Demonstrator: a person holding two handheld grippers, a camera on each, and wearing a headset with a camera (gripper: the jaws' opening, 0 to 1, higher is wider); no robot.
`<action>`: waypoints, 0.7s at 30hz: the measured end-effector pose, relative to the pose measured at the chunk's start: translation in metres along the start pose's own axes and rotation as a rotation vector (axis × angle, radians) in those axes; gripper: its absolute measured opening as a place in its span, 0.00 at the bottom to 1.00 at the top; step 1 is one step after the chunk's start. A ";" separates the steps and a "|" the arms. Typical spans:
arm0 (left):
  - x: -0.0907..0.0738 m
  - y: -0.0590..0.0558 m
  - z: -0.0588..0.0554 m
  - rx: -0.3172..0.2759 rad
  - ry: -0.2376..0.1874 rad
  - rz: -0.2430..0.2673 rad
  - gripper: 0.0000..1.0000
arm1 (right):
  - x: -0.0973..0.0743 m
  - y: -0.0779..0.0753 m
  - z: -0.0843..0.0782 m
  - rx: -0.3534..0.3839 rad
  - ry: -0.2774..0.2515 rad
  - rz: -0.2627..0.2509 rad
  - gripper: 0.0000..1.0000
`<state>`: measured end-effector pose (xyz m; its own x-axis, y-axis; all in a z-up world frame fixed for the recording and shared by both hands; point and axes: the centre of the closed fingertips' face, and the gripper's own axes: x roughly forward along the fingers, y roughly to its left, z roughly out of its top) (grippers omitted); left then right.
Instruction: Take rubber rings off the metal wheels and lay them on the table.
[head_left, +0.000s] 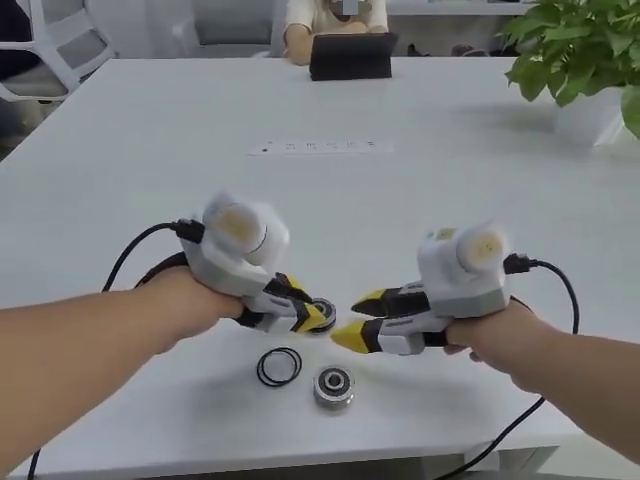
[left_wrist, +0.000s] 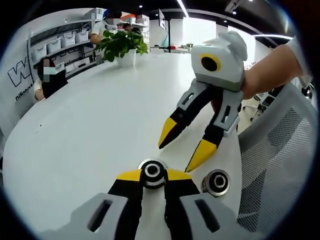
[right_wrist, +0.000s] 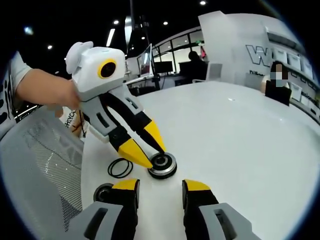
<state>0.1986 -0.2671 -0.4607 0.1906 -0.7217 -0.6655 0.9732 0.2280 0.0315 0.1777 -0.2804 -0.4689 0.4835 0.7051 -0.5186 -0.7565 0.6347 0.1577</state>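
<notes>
Nearest the table (head_left: 150, 180) edge, a loose wheel (head_left: 333, 386) lies just beside the black rubber rings (head_left: 279, 366). Just beyond, the left gripper (head_left: 316, 314) angles inward, clamped on a second wheel (left_wrist: 152, 172) down at the tabletop, and the right gripper (head_left: 358, 320) faces it, jaws spread and empty. The right gripper view has the loose wheel half hidden behind its own jaw, and a plant (head_left: 575, 45) stands far back.

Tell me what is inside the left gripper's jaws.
A metal wheel sits clamped between the yellow tips of the left gripper, on the white table. The tips hide parts of its rim and its underside.
</notes>
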 end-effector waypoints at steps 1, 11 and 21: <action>0.001 0.000 0.000 -0.001 -0.001 0.000 0.10 | 0.000 0.000 0.000 0.000 0.000 0.000 0.32; 0.003 0.001 0.001 -0.030 -0.012 0.021 0.08 | 0.001 -0.002 0.002 -0.002 0.000 -0.002 0.32; 0.005 0.001 0.005 -0.023 -0.030 0.027 0.07 | 0.011 -0.001 0.005 -0.012 0.001 0.000 0.31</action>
<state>0.2009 -0.2737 -0.4599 0.2209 -0.7341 -0.6421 0.9644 0.2627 0.0314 0.1862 -0.2719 -0.4702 0.4831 0.7050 -0.5192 -0.7618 0.6308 0.1475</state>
